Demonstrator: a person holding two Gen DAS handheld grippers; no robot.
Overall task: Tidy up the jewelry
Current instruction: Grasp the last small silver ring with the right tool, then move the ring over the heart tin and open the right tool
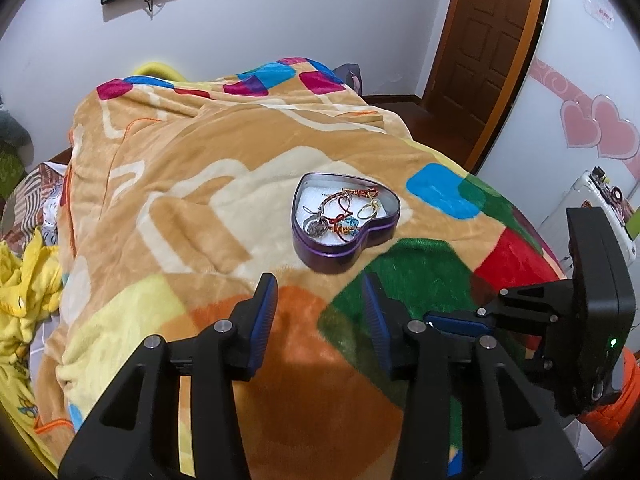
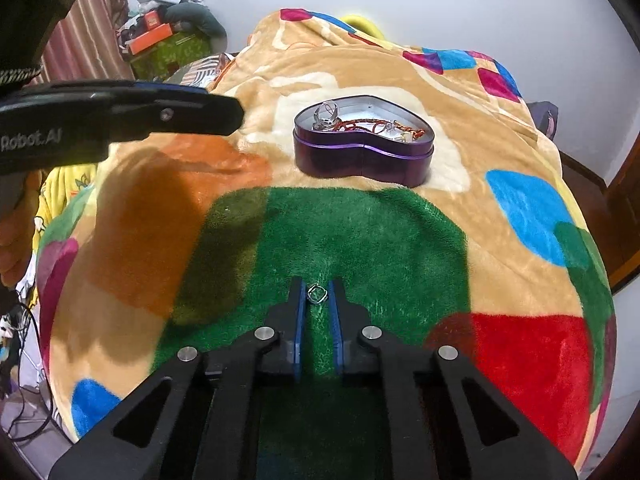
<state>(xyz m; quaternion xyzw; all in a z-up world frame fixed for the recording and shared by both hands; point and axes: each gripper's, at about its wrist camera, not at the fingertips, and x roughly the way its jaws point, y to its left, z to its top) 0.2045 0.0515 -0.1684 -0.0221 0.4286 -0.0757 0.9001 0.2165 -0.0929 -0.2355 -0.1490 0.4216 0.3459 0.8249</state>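
Closest to my left lens, the left claw (image 1: 320, 296) hung with its blue-padded fingers spread wide apart over the patchwork fleece blanket (image 1: 180, 184), gripping nothing. Beyond it sat the purple heart-shaped tin (image 1: 344, 220), lid off, on the blanket's tan and cream area, with red braided cord bracelets (image 1: 352, 196), a gold ring (image 1: 366, 211) and silver pieces lying tangled on its white lining. Over on my right lens, the right claw (image 2: 318, 294) was low over the green patch of the bed, its fingers drawn close on either side of a small silver ring (image 2: 317, 293); I could not tell whether the pads actually pinched it. That ring lay well short of the tin.
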